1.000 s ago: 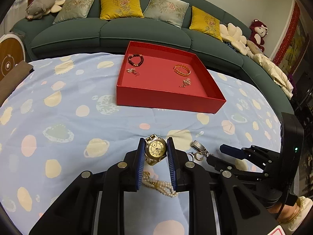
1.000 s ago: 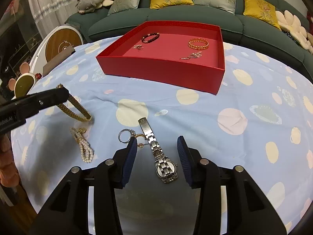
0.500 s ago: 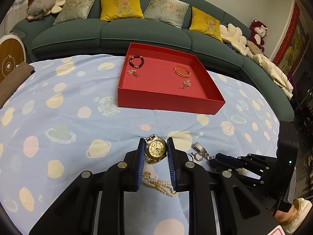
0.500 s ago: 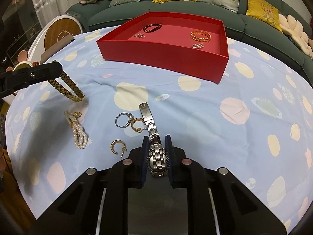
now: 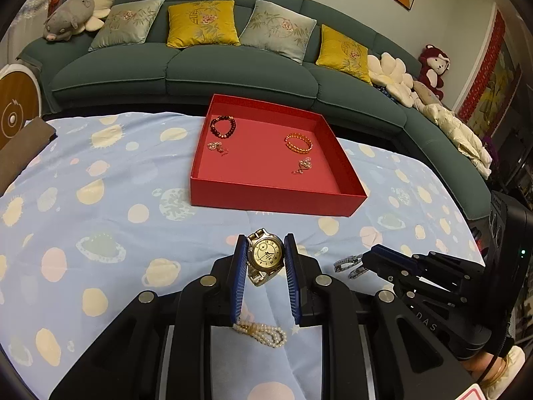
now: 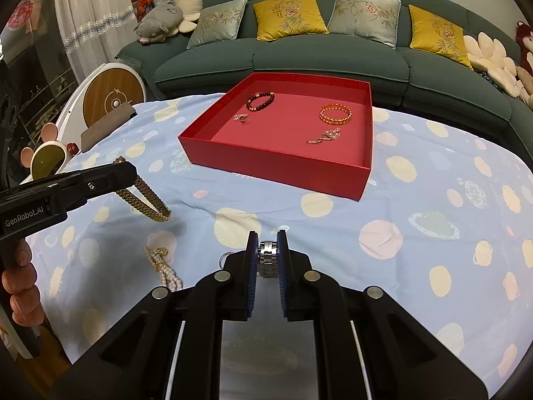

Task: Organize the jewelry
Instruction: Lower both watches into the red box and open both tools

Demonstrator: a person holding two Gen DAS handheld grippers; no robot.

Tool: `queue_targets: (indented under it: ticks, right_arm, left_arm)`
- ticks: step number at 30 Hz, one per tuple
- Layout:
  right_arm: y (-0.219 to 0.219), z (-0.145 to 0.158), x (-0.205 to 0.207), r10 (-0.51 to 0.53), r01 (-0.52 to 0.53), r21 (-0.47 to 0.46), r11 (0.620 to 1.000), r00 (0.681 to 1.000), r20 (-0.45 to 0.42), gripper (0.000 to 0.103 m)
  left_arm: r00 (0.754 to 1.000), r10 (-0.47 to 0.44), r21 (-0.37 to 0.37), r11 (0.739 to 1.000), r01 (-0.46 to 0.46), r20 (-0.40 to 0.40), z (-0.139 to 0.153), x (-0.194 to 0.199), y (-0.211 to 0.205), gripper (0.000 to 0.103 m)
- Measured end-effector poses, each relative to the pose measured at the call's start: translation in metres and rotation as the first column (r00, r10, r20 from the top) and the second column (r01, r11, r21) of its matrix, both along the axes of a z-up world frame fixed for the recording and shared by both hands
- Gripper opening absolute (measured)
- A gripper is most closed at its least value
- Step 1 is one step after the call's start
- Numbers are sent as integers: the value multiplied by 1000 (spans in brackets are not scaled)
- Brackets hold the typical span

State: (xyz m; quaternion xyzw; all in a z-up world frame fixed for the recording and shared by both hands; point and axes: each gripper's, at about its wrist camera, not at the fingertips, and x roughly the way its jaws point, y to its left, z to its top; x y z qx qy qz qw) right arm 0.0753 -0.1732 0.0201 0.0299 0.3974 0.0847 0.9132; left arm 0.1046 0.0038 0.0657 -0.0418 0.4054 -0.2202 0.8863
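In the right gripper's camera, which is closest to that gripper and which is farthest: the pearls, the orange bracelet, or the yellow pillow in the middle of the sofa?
From the right gripper, nearest first:
1. Pearl strand, on the cloth just to its left.
2. Orange bracelet, inside the red tray, toward its far right.
3. Yellow pillow, on the sofa behind the table.

The tablecloth (image 5: pixel 100 206) is showing pale blue with cream, pink and green planet blobs; the tray (image 5: pixel 276 198) is sitting bright red, slightly pinker inside; the gold watch (image 5: pixel 265 255) is flashing a cream dial; the silver watch (image 6: pixel 267 256) is looking plain steel grey; the pearl bracelet (image 5: pixel 261 330) is glowing off-white; the sofa (image 5: pixel 233 70) is staying dark teal with mustard and grey floral cushions.
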Motion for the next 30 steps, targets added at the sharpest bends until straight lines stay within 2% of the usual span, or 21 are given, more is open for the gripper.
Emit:
queue_targets:
  ticks: [9,13,18,22,27,30]
  right_arm:
    - [-10,43,11,-31,29,25,999,995,94,11]
    - [-16,70,30,-43,39,34,999,989,140,11]
    - [-28,87,69,-73,62,72,995,984,163,11]
    - [-33,80,101,-87,75,88,993,986,143,11]
    - [-37,49,130,-100,93,84,992,992,78,11]
    - [-41,27,139,-106,103,77,992,994,39,11]
  left_arm:
    - [998,5,4,1000,-5,60,26,15,-5,19]
    - [996,-1,-4,1000,1,89,44,41,-7,19]
    - [993,14,39,999,-18,117,52,86,-20,19]
    - [995,22,61,998,-28,95,38,119,-30,19]
    - [998,50,86,995,-52,23,1,151,-34,19]
    - [997,70,107,992,-71,12,-16,159,-34,19]
